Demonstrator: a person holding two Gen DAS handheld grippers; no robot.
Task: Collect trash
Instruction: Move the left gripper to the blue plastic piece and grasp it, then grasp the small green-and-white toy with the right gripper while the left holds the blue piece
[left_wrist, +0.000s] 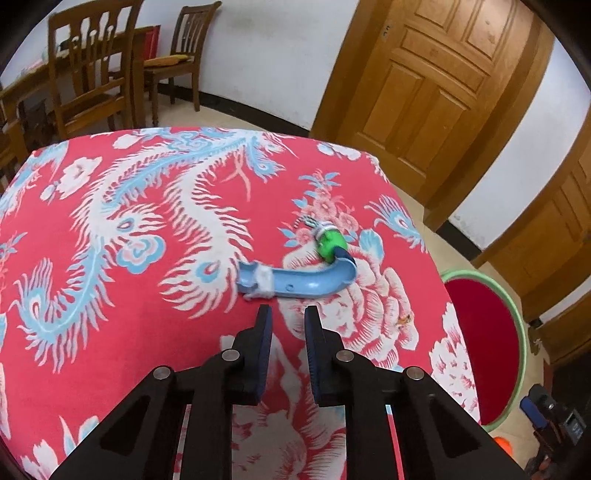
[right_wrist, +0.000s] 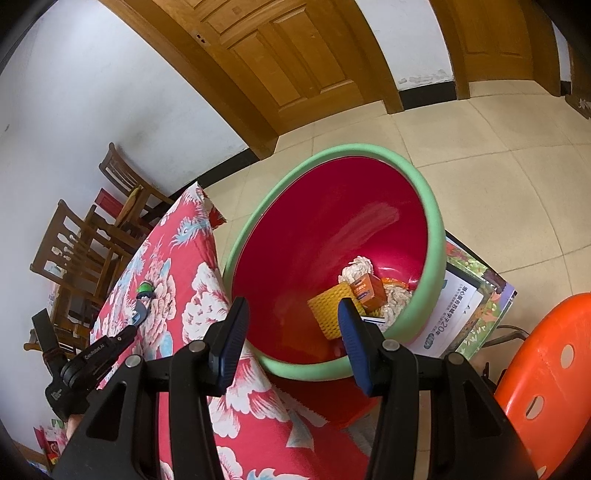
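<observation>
Trash on table: a curved blue plastic piece (left_wrist: 295, 282), open like a channel, with a wad of white material stuck near one end; it lies flat on the red floral tablecloth (left_wrist: 110, 229).
Beside it: a small green cap-like object (left_wrist: 330, 243) with a white ribbed collar, touching the blue piece's bent end.
Left gripper (left_wrist: 287, 314): fingers drawn narrow with a slim gap, nothing between them, tips just short of the blue piece.
Right gripper (right_wrist: 291, 310): fingers moderately apart, empty, poised over the bin.
Bin: a red tub with a pale green rim (right_wrist: 428, 206), standing on the floor beside the table.
Inside the bin: a yellow foam net (right_wrist: 327, 308), an orange carton (right_wrist: 367, 290), and crumpled white paper (right_wrist: 356, 267).
</observation>
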